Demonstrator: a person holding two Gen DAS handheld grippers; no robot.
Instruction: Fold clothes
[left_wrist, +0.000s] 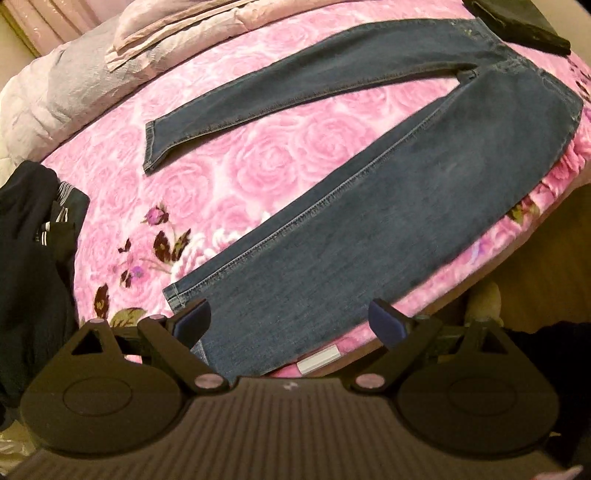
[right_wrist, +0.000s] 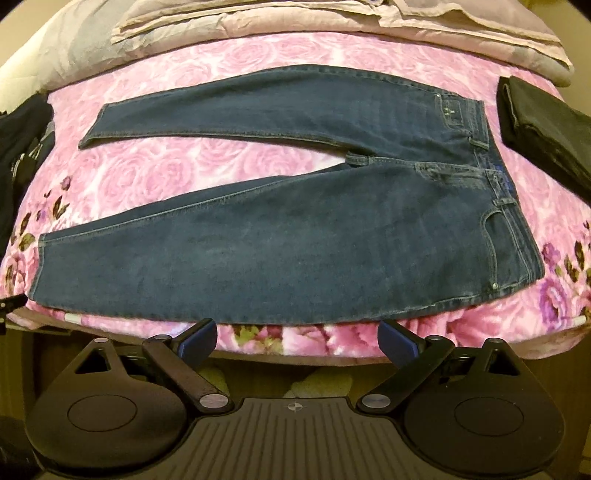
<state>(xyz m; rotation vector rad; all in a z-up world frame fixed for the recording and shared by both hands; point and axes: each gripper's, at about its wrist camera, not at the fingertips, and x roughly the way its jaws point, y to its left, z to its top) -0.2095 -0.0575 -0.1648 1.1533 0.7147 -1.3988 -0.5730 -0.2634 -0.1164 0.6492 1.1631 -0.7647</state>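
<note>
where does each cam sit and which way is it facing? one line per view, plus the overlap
Left wrist: on the left gripper, jaws wide open, looking steeply down over the near leg cuff of the flat blue denim jeans; dark heaped clothes at left.
Right wrist: on the right gripper, jaws open, off the bed's front edge, facing the jeans side-on, waistband at right.
Shared: jeans, pink rose-print blanket, folded black garment, pale quilt. No hand or sleeve shows clearly.
</note>
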